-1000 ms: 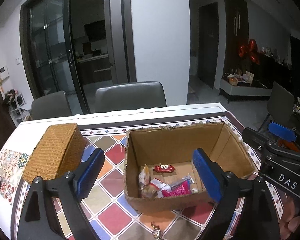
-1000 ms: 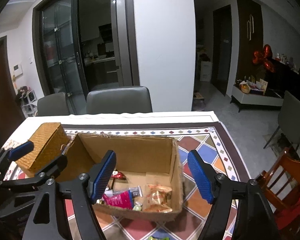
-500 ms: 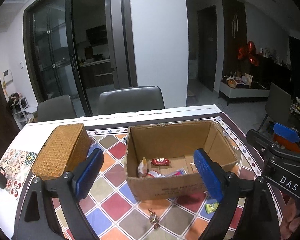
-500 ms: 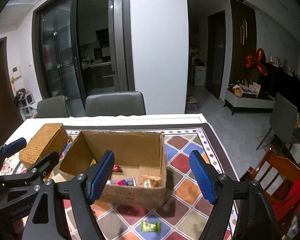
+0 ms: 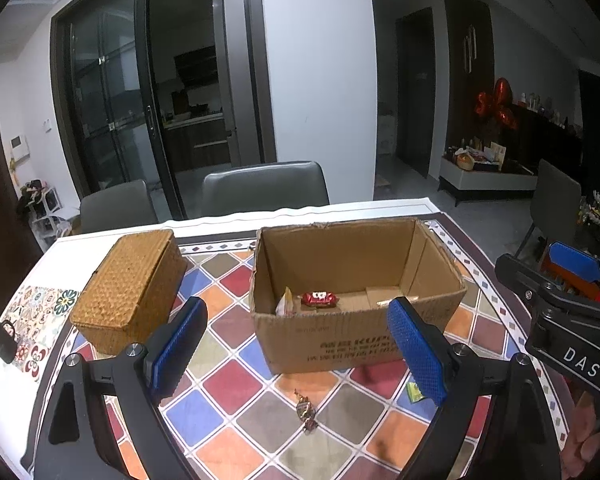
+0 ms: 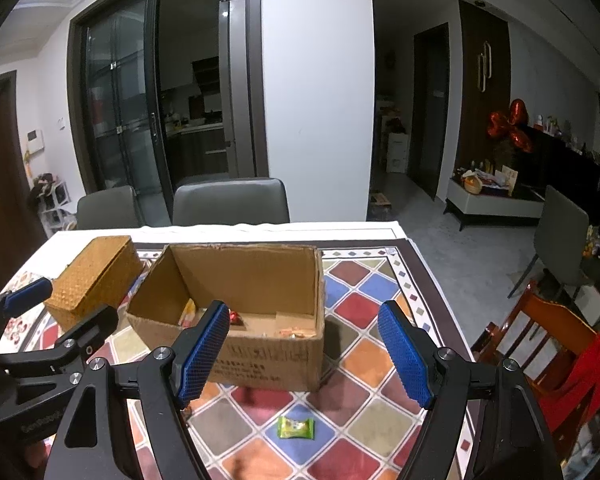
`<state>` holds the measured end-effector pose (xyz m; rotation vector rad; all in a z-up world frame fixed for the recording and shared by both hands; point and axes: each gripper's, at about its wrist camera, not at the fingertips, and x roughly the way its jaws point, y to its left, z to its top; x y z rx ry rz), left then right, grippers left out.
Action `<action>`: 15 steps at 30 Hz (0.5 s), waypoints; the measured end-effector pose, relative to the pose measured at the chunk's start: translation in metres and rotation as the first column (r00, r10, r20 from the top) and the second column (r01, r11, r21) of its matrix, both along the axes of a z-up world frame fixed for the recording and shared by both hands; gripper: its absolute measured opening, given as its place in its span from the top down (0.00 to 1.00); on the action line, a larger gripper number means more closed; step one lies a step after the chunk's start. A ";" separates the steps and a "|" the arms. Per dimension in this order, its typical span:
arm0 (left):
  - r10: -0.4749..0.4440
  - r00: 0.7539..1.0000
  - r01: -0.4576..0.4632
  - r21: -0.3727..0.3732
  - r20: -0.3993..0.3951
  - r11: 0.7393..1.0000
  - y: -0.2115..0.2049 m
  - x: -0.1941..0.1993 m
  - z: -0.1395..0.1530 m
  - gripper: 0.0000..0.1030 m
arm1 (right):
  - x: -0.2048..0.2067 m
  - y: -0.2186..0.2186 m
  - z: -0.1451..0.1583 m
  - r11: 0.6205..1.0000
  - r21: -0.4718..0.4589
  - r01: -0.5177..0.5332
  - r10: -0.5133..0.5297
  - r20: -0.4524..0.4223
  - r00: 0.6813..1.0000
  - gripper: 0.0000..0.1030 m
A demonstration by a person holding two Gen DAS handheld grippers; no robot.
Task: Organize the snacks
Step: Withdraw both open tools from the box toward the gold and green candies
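cardboard box (image 5: 352, 304), open-topped, printed front, wrapped snacks (image 5: 319, 299) inside

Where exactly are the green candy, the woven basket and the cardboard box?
green candy (image 6: 296, 428), right wrist view, middle of its wrapper.
woven basket (image 5: 130, 284), left wrist view, centre of its lid.
cardboard box (image 6: 268, 362), right wrist view, printed front wall.
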<state>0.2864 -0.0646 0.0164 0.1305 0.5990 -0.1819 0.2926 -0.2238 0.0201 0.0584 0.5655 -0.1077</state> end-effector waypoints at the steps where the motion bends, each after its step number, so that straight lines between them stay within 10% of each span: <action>1: 0.001 1.000 -0.001 0.000 -0.002 1.000 0.001 -0.001 -0.001 0.10 | -0.001 0.000 -0.001 1.000 0.001 0.000 0.000 -0.002 1.000 0.25; 15: 0.001 0.999 -0.001 -0.001 -0.046 1.000 0.005 -0.010 -0.033 0.11 | -0.012 0.008 -0.029 1.000 -0.004 -0.012 0.012 -0.043 0.999 0.25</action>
